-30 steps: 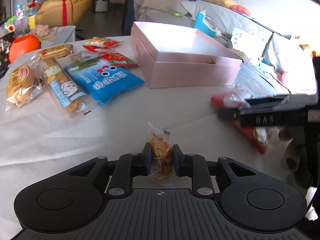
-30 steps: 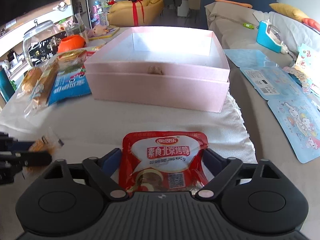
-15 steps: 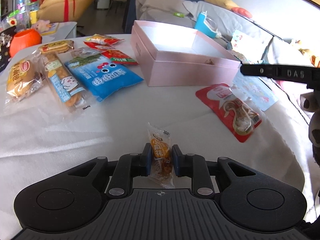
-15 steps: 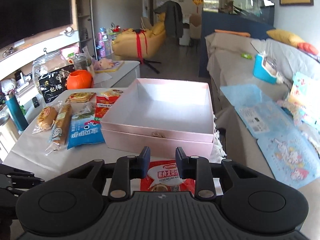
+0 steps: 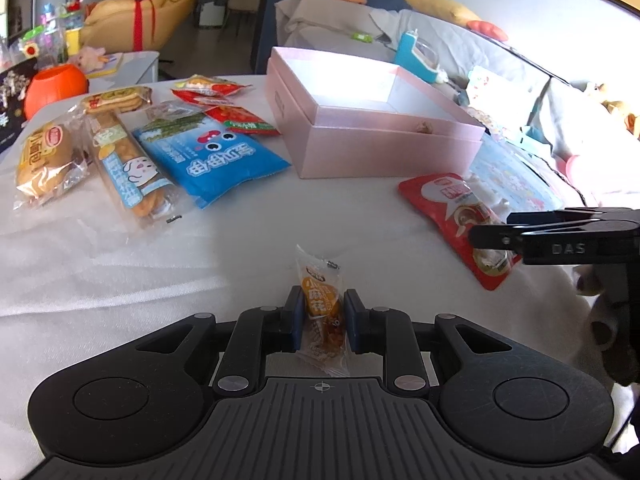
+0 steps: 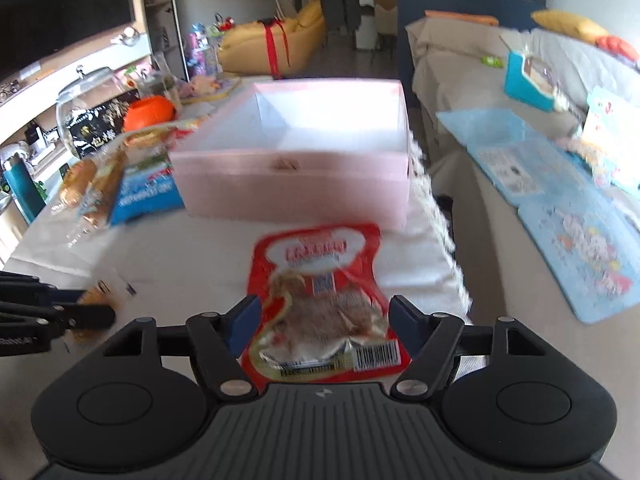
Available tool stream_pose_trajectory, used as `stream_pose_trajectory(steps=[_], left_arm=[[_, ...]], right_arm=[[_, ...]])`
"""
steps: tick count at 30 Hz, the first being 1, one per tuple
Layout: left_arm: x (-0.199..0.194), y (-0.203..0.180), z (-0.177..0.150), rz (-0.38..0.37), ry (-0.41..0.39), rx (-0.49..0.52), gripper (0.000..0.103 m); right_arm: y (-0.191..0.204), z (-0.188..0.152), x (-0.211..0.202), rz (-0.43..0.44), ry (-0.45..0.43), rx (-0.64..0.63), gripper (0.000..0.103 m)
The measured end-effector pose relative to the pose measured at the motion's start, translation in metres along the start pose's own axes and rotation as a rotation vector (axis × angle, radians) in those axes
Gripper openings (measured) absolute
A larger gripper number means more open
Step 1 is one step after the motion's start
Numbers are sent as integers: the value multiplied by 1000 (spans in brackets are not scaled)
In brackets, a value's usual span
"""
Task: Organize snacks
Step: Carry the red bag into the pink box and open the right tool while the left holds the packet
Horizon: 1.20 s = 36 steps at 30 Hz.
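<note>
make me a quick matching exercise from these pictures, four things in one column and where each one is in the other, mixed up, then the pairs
Things:
1. small orange snack packet
2. red pouch
3. pink box
4. blue snack bag

Places:
A. flat on the cloth, left of the box
B. clamped in the left gripper
C. open and empty at the far side of the table
D. between the jaws of the right gripper, which are opening

Pairs: 1-B, 2-D, 3-C, 4-A

Bright daylight floods in from the sofa side, blowing out the pink box (image 5: 372, 92) interior. The right wrist view smears with motion blur; fisheye curvature bends both views' edges.
</note>
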<state>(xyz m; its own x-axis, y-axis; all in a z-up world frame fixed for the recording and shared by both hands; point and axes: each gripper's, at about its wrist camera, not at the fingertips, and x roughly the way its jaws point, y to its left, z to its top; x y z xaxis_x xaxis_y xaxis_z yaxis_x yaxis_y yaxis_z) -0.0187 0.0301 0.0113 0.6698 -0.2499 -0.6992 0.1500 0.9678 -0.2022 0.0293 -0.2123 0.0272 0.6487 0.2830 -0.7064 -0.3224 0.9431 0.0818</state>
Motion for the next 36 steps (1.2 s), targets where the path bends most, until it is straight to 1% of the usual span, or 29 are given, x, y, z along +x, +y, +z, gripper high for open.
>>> stream_pose_trajectory(steps=[1,3,7,8,10,12,14,16,19,20,21,23,24,25,27,29,30,31,33,34,36], left_arm=[[0,0,0,1,0,3,25],[0,-1,0,3,1,13,25],[0,-1,1,-1,5,19,26],[0,-1,0,-1,4,22,26],[0,-2,-1,1,-3,30,26],[-1,-2,-3,3,-13,30,26],[-2,-2,-6,7,-27,15,26],[-4,-3,-11,11,-45,9,26],[-6,-7,-17,17,-73,53,26],[-6,-8,-18,19,-77,63,27],[-7,-8,-18,19,-79,57,27],[-9,-6,-20,17,-82,16,27],[-10,-5,-20,16,-80,-8,27],[-11,-4,-20,15,-72,-31,27],[-14,1,-18,-6,-47,-58,27],[-13,10,-15,-45,-26,-86,26],[-13,14,-13,-62,-16,-102,26],[-12,17,-12,-76,-6,-118,26],[-11,18,-9,-82,8,-125,26],[-10,16,-8,-74,10,-110,26],[-10,9,-9,-49,9,-61,26]], right_arm=[[0,-1,3,-10,-2,2,78],[2,3,11,-20,1,5,79],[12,22,33,1,18,-21,81],[14,27,41,1,27,-35,83],[19,35,56,-29,41,-59,88],[23,39,61,-42,36,-65,89],[24,40,58,-40,26,-66,84],[22,38,51,-21,15,-59,80],[21,35,33,-22,-24,-68,75],[22,34,28,-34,-41,-76,43],[22,35,22,-36,-46,-84,45],[20,37,9,-19,-71,-76,39],[18,37,3,-2,-80,-81,38],[16,36,0,12,-78,-91,39],[14,34,0,28,-61,-116,48],[11,28,6,55,-25,-118,74],[11,25,10,70,-8,-114,77],[10,23,16,80,16,-109,77],[14,21,26,62,37,-118,78],[18,22,30,48,36,-130,80],[22,25,37,50,44,-142,84]])
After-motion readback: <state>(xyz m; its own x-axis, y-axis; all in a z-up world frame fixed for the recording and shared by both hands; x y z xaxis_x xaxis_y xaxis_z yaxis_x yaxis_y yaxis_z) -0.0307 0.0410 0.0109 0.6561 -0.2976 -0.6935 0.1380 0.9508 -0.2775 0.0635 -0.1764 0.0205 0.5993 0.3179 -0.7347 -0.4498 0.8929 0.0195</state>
